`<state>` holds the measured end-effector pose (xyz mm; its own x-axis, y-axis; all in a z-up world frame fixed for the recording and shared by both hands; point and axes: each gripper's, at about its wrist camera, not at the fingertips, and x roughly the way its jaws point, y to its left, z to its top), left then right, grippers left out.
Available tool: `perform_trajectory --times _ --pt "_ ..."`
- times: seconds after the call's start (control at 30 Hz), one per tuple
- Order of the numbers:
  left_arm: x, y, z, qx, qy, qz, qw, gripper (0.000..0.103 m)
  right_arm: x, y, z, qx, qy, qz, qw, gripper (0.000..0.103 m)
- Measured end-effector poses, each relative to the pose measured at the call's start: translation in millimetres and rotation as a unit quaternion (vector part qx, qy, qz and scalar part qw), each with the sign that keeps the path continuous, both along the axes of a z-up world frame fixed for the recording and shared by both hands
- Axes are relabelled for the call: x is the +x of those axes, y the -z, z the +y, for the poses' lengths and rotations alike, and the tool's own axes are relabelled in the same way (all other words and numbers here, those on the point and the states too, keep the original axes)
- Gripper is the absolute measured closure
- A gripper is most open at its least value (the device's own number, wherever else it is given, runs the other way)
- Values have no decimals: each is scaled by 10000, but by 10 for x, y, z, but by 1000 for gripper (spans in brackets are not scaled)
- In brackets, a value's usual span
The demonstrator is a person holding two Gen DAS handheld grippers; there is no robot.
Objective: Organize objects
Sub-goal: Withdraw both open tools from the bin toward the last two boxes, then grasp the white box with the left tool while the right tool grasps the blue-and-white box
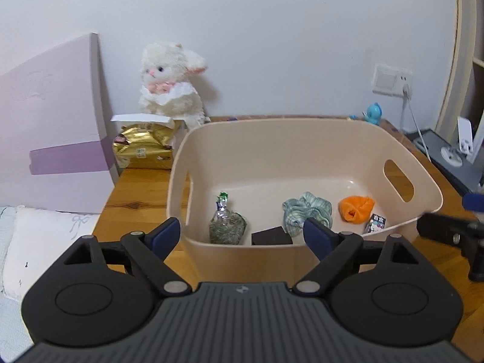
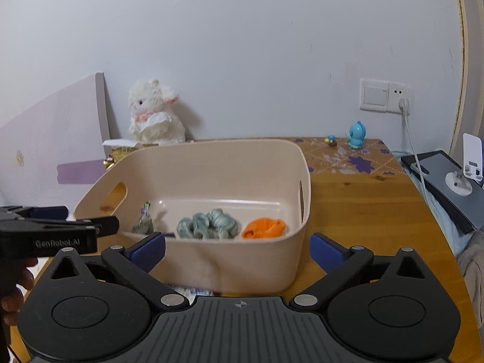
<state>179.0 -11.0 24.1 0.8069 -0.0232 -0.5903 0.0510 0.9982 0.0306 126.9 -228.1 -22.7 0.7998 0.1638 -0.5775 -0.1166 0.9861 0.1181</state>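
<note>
Wooden table (image 2: 363, 211) against a white wall carries a beige bin (image 1: 272, 151). Inside lie a foil packet (image 1: 227, 227) at 9 o'clock, a green scrunchie (image 1: 305, 208) mid-floor and an orange cloth (image 1: 357, 207) at 3 o'clock. Left gripper (image 1: 242, 233) and right gripper (image 2: 237, 249) both gape wide, holding nothing, at the bin's near wall.
</note>
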Motion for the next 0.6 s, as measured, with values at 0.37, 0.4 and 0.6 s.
perform_trajectory --times 0.37,0.4,0.6 --pt "-165 266 55 -87 -43 486 9988 10 -142 314 -33 -231 76 513 9984 0" --pt "-169 315 51 -88 -30 552 9984 10 -143 346 -35 -240 79 558 9981 0" --pt "-123 628 16 -97 -54 974 9952 10 -123 548 -63 -312 117 839 9959 0"
